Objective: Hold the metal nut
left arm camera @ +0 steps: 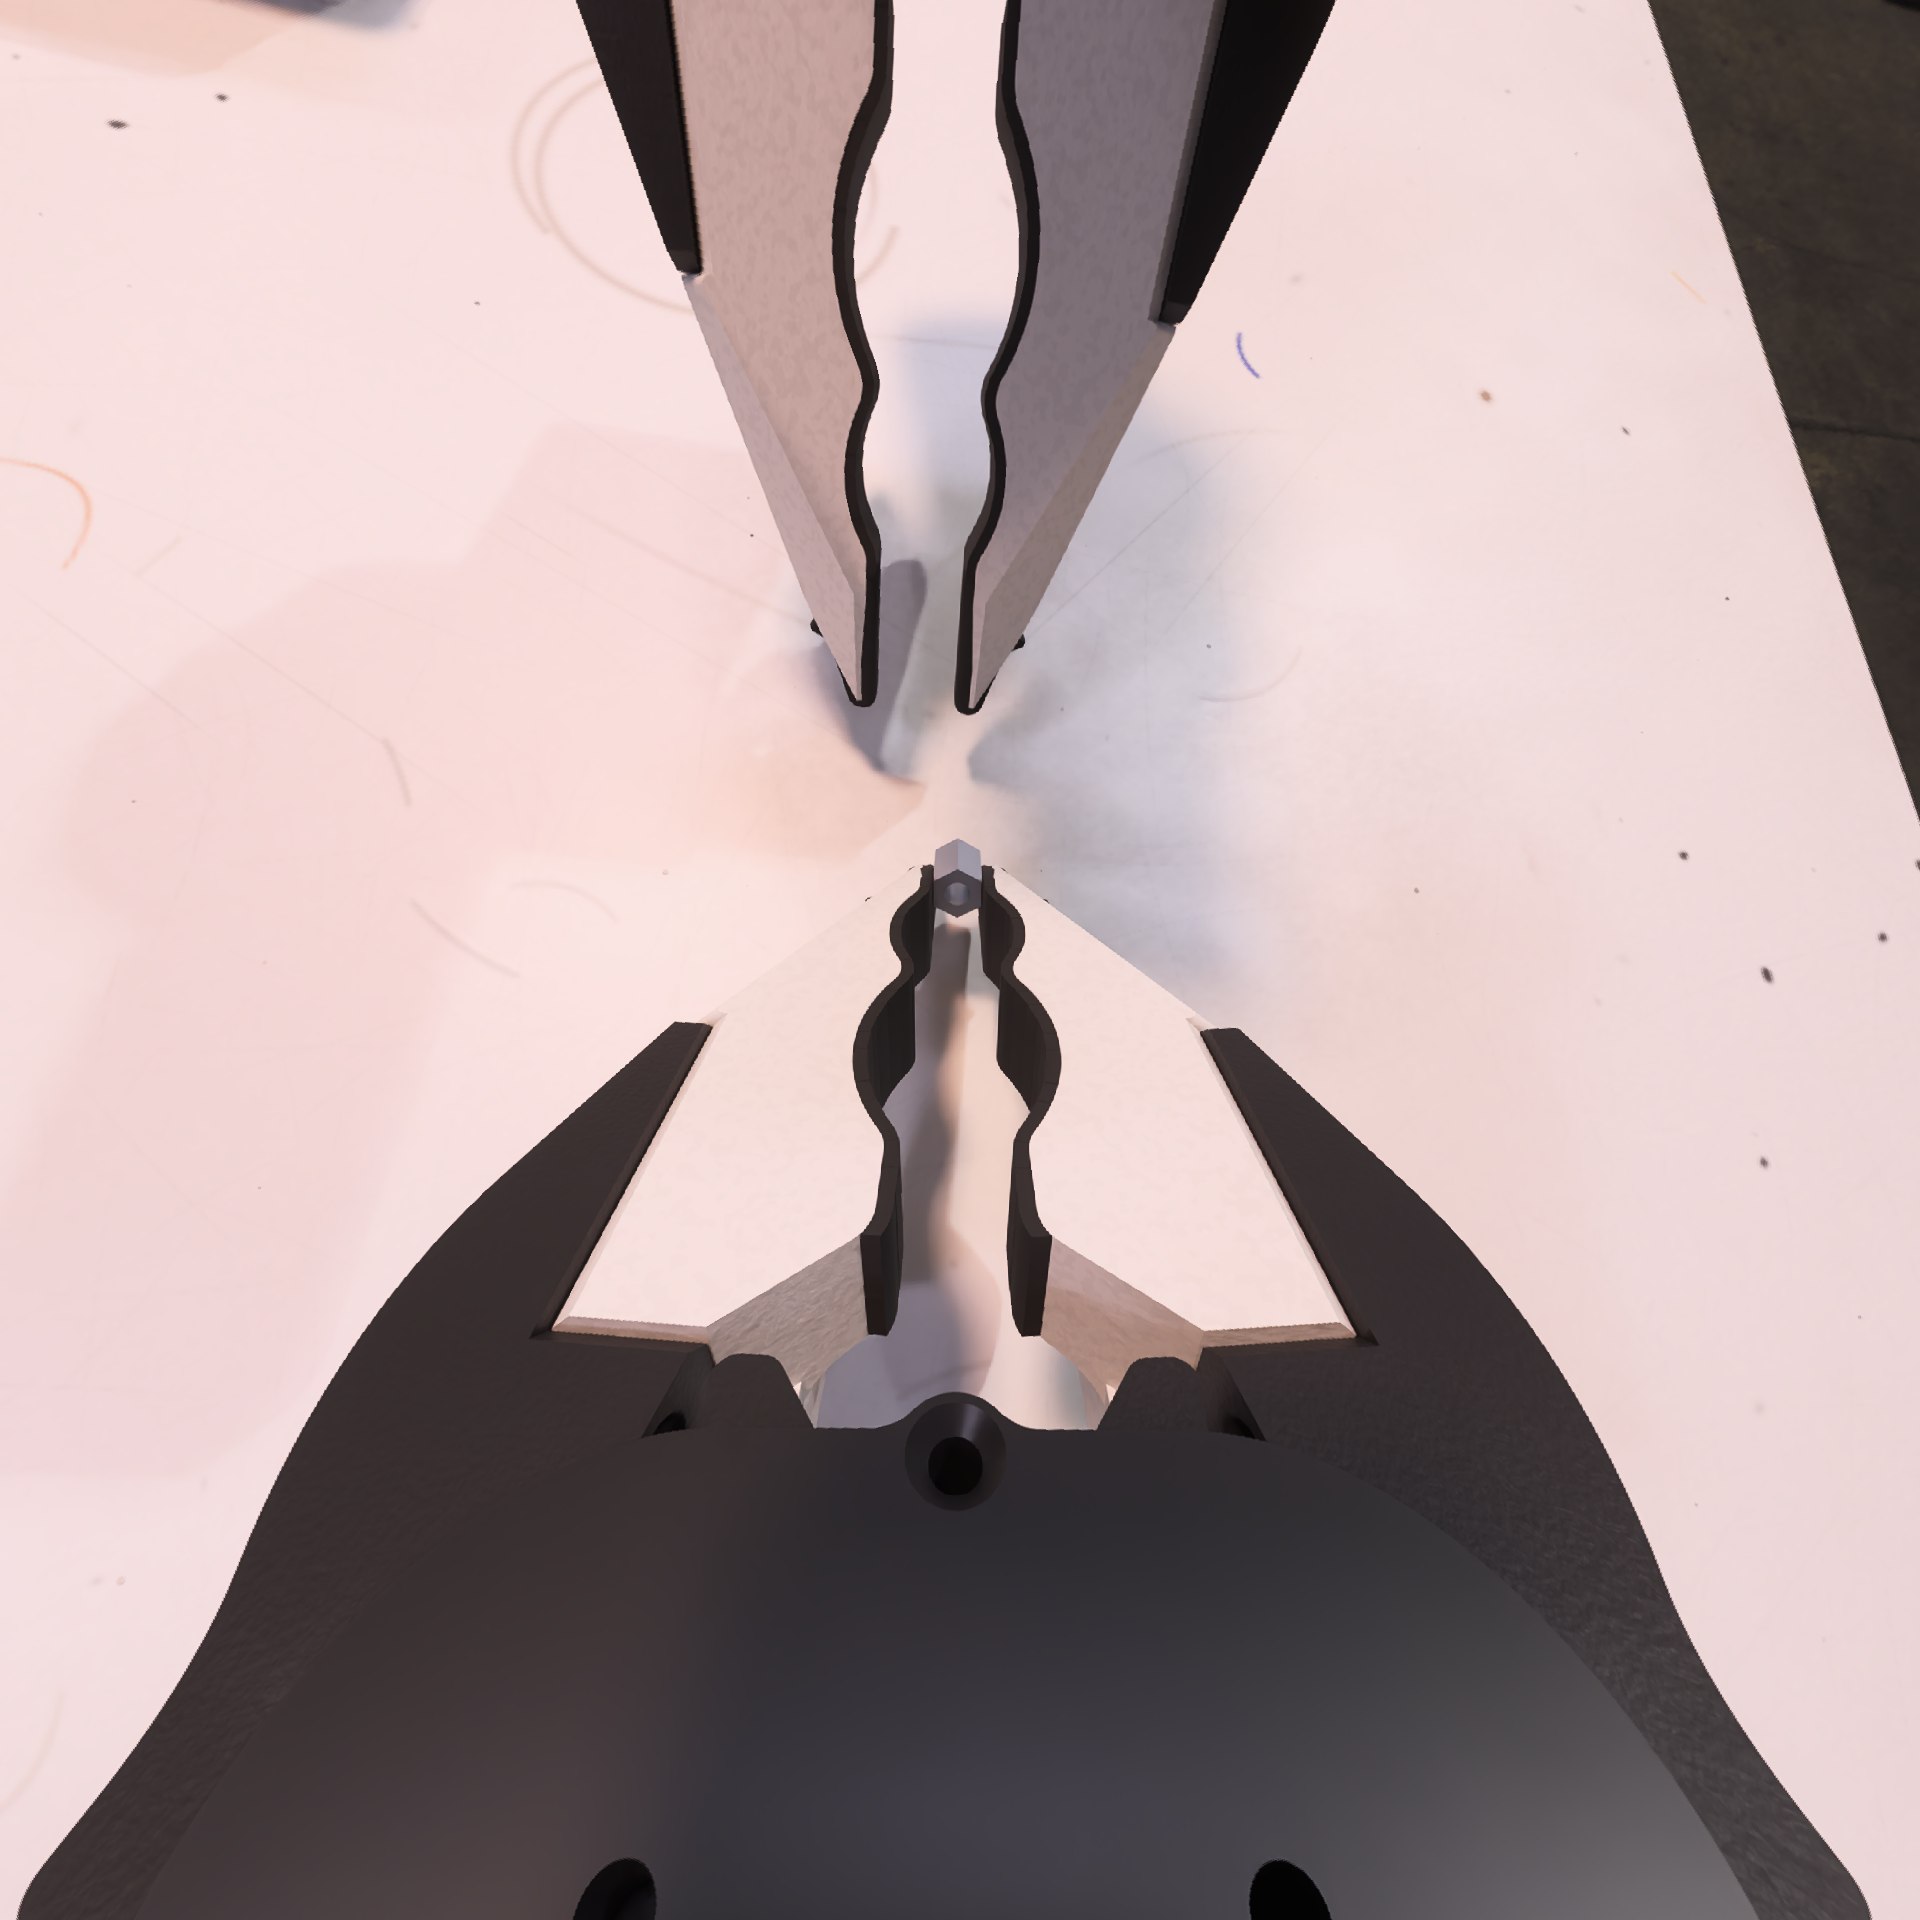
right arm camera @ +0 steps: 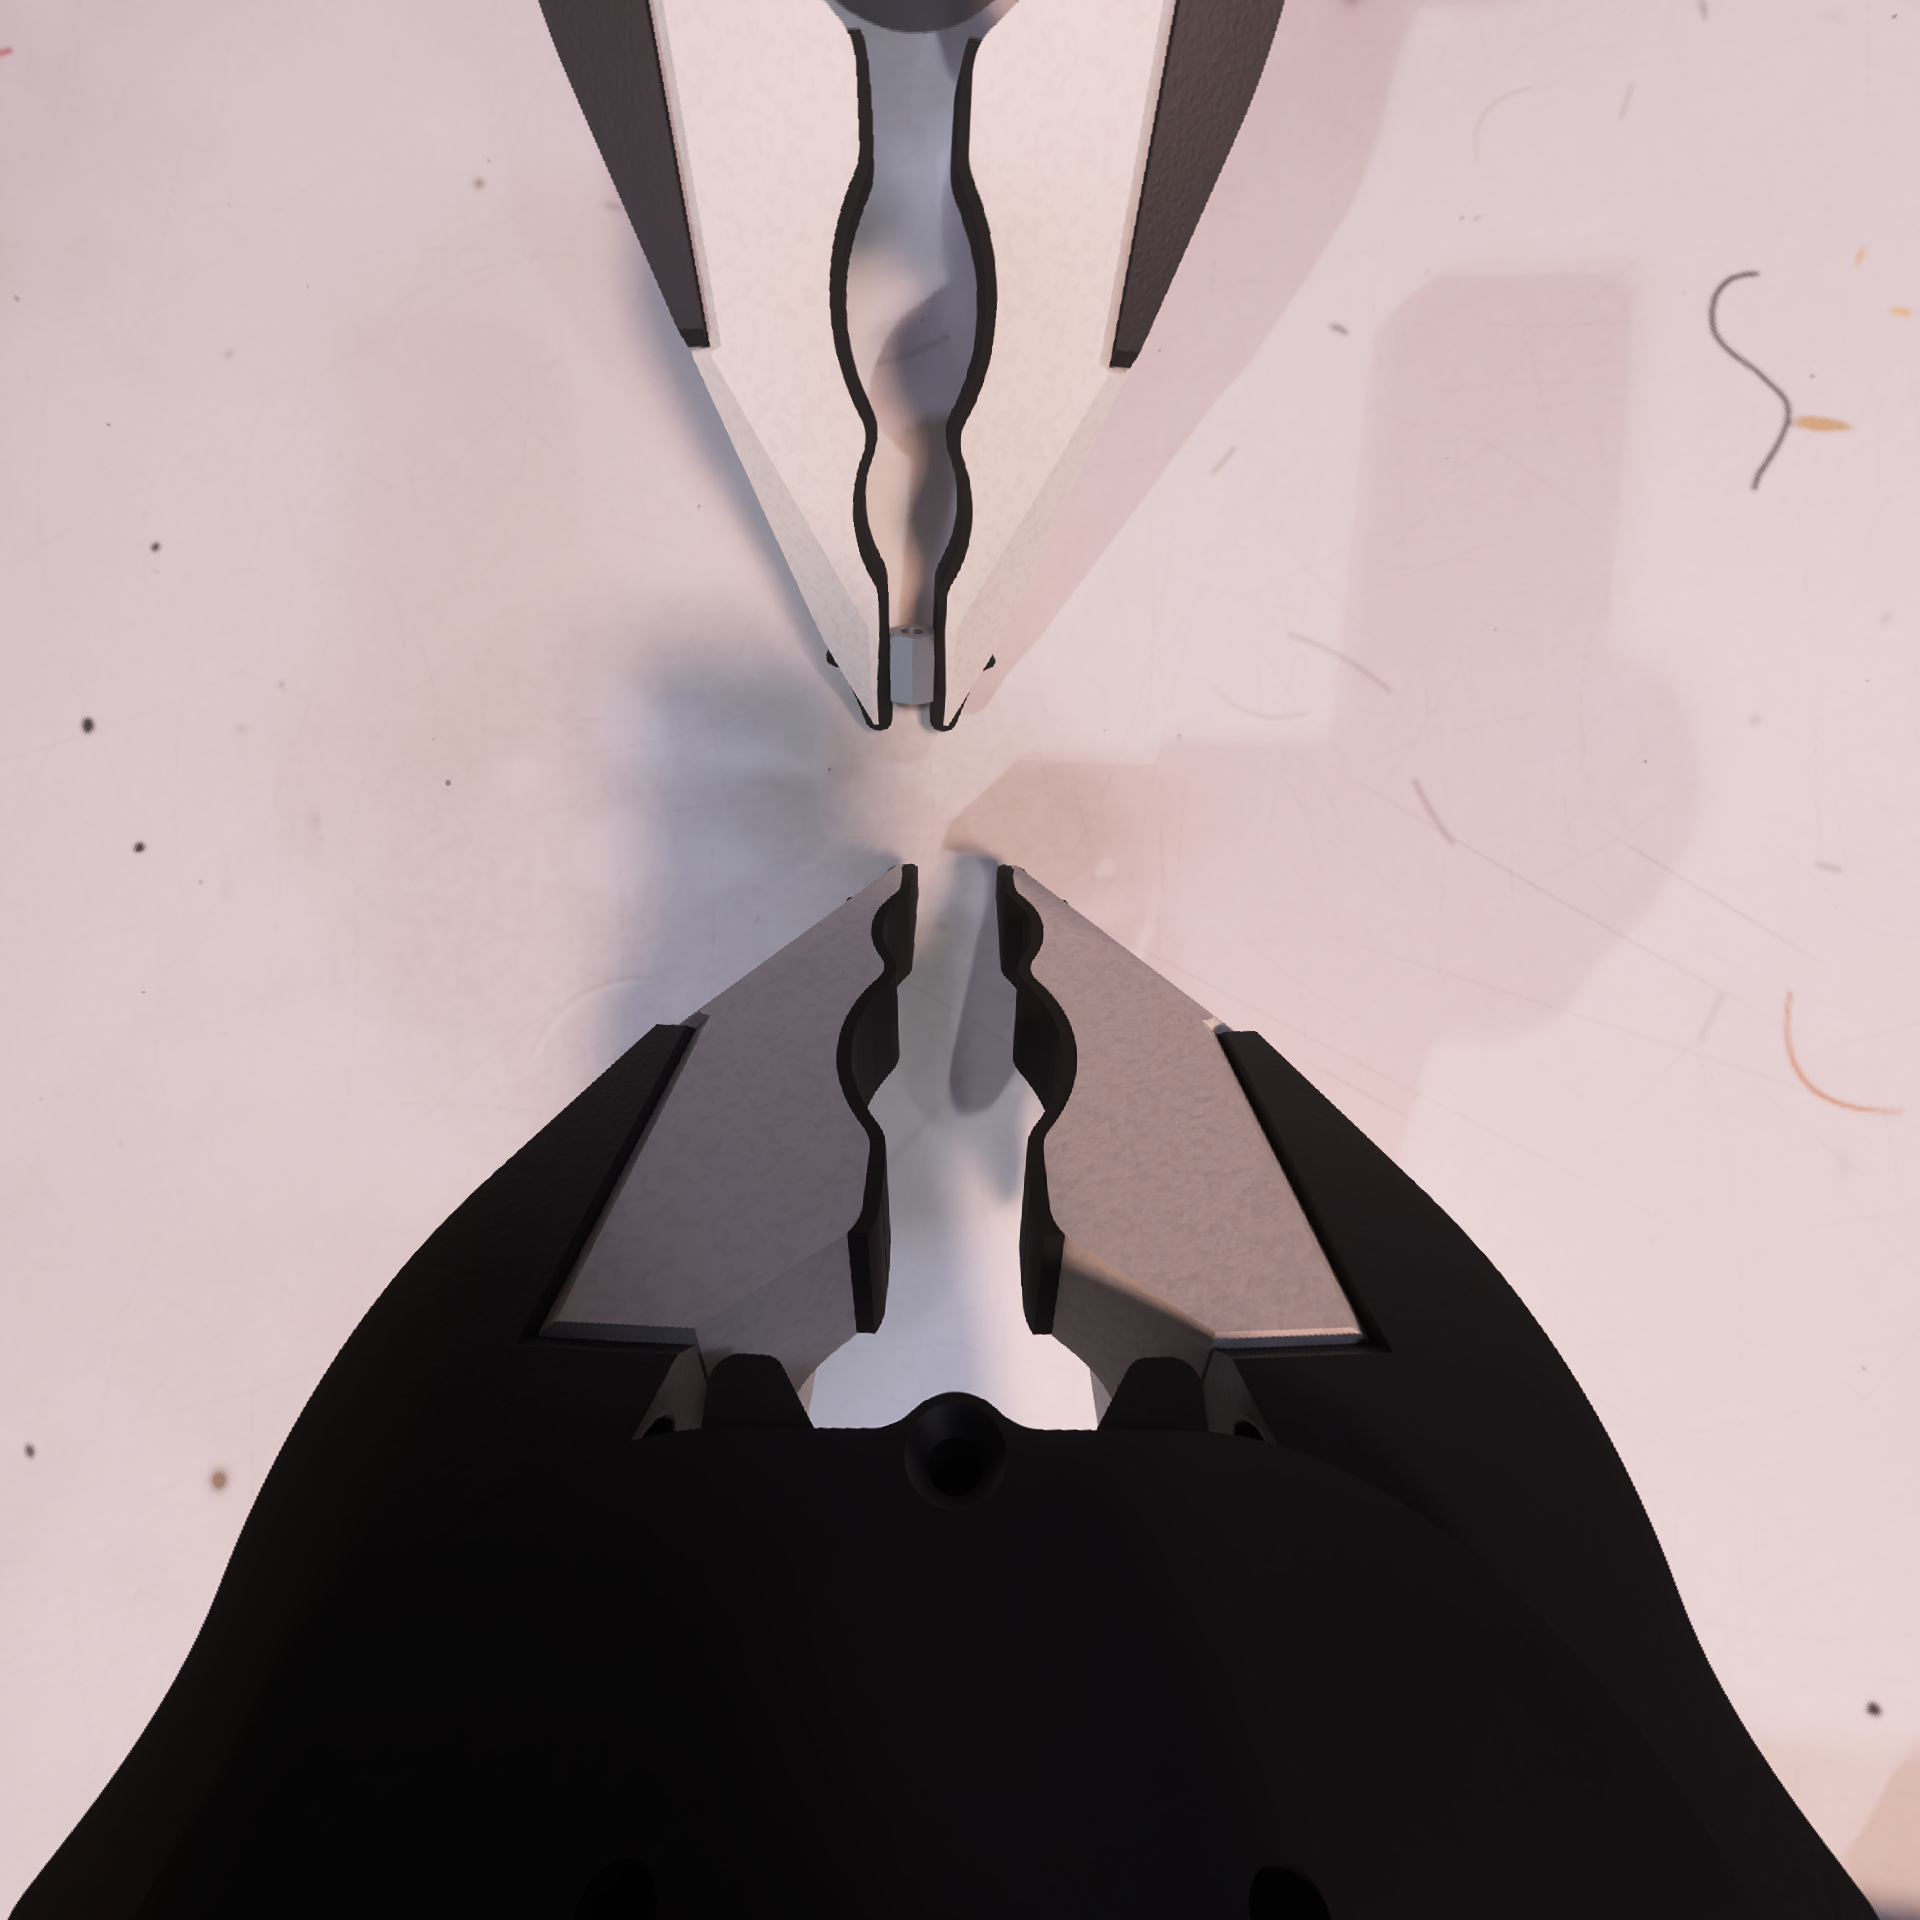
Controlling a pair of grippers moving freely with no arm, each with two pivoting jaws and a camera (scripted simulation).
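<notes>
The metal nut (left arm camera: pixel 956 871) is a small grey hexagonal piece with a hole through it. My left gripper (left arm camera: pixel 956 889) is shut on it at the very fingertips and holds it above the white table (left arm camera: pixel 312 727). My right gripper (left arm camera: pixel 914 702) faces it tip to tip, a short gap away, with its jaws slightly apart and nothing between them. In the right wrist view my right gripper (right arm camera: pixel 956 878) is at the bottom, empty. The left gripper (right arm camera: pixel 911 719) is opposite it, with the nut (right arm camera: pixel 911 670) clamped upright between its tips.
The table's right edge runs along the left wrist view, with dark floor (left arm camera: pixel 1818 312) beyond it. The tabletop bears faint scratches, pen marks and dark specks. Both grippers cast shadows beneath them.
</notes>
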